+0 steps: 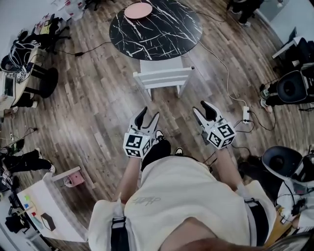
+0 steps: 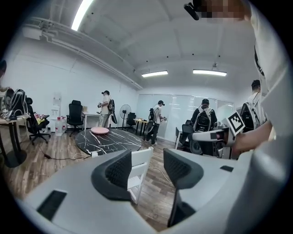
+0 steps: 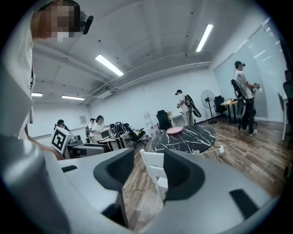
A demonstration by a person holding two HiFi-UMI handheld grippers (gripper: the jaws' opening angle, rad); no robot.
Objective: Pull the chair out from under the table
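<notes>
The left hand-held gripper is held out in front of the person with its jaws wide apart and nothing between the pads. In the left gripper view the gap only frames the far-off chair. That white chair stands ahead on the wooden floor, well apart from both tools. Its seat is tucked under the near rim of the round black bench and its back rail faces the person. The right hand-held gripper is just as open and just as empty, and the right gripper view also shows the chair only at a distance.

Nothing is gripped yet, so the likely trouble lies in how the rail gets taken. A grip by one tool alone, or by both off-centre, would probably swing the chair as it comes back and knock a leg against whatever holds the bench up, which is hidden here. The rail looks smooth and painted, so a shallow bite could slip off mid-pull. A pull that lifts rather than drags might tip the seat up into the rim and shake the pink plate on the far side. To the right, a cable runs across the floor to a power strip near the right tool. A backward step, or a chair leg dragged wide that way, could catch it.
</notes>
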